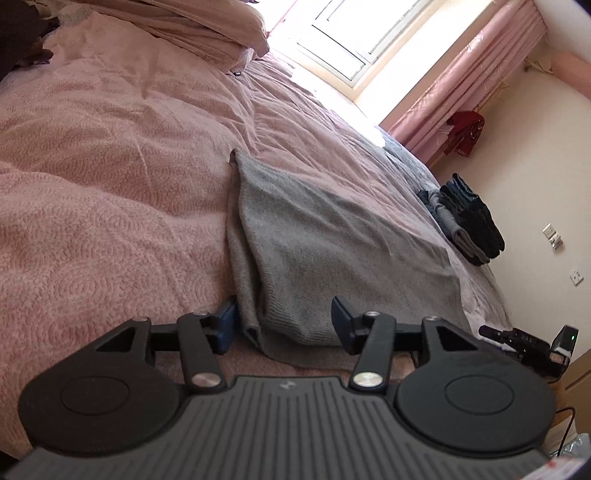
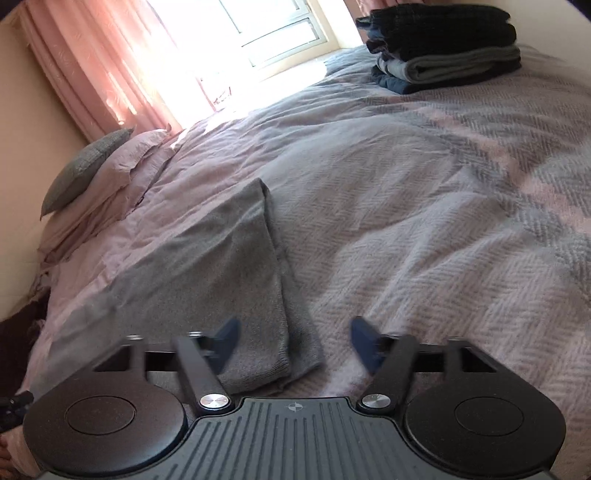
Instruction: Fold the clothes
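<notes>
1. We hold our left gripper (image 1: 286, 325) low over the bed (image 1: 110, 177), its jaws spread wide and gripping nothing.
2. The grey garment (image 1: 314, 240) lies flat on the bed straight ahead of the left jaws, folded into a long panel that runs away from us; its near hem sits between the two blue fingers (image 1: 341, 317), and the left finger is just beside the folded edge.
3. Our right gripper (image 2: 295, 343) also has its jaws wide apart and empty, hovering close to the bed (image 2: 443, 221).
4. In the right wrist view the same garment (image 2: 221, 258) reaches ahead and to the left of the jaws; its near corner lies between them, closer to the left finger (image 2: 227, 341), and whether that finger touches the cloth we cannot tell.
5. A stack (image 2: 443, 48) of folded dark and grey clothes sits on the bed far ahead and right of the right jaws, well apart from the garment; the left view shows that stack (image 1: 469, 221) beyond the right jaw, at the bed's edge.
6. Pillows (image 2: 103, 184) lie far to the left of the right jaws, near a pink curtain (image 2: 92, 66) and a bright window (image 2: 266, 29).
7. The right gripper (image 1: 528, 343) shows in the left view, just to the right of the left jaws.
</notes>
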